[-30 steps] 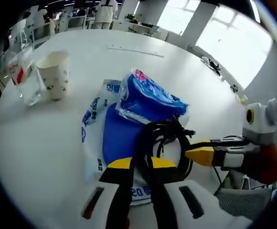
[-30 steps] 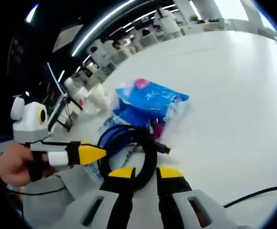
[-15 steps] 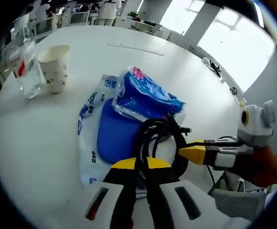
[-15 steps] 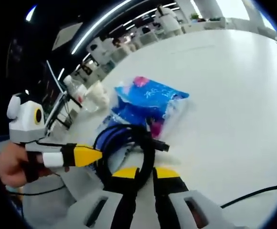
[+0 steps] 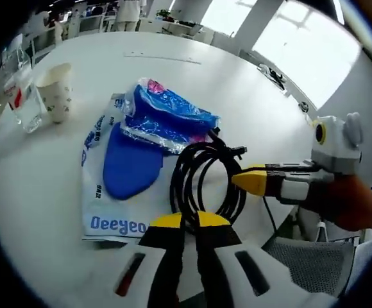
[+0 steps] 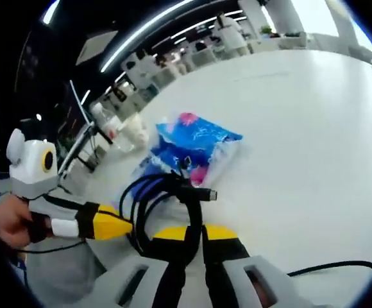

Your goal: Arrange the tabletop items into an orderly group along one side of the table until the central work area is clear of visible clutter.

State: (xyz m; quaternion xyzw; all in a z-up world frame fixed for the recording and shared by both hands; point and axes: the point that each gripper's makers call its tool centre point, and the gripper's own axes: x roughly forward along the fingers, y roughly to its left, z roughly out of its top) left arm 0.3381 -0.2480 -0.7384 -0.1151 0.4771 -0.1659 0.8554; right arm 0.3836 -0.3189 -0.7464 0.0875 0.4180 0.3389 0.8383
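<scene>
My left gripper (image 5: 185, 221) is clenched on the near arc of a coiled black cable (image 5: 202, 183), its yellow-tipped jaws pinching the loops together, and my right gripper (image 6: 194, 234) is clenched on the same coil from the other side, strands running up between its jaws. The coil hangs between the two tongs, just above a flat white plastic bag (image 5: 118, 199) with blue lettering. Just beyond the coil from my left tongs lies a crinkled blue packet (image 5: 167, 119) resting on a darker blue pouch (image 5: 129, 167). Far ahead and to the left stand a paper cup (image 5: 55, 92) and a clear plastic cup (image 5: 20, 102), close together near the table's rim. I judge the main risk to be the loops springing apart if either grip slackens, spilling cable over the bag and packet. The cable's plug end (image 6: 205, 194) sticks out loose and could snag the packet's wrapper and drag it as I carry the coil. Pulling my two tongs in different directions could also stretch the coil out of shape. The round white table (image 5: 192, 77) has wide bare surface beyond the packet and to the right of it. Its near edge lies close under my tongs, so anything set down here could slide off.
</scene>
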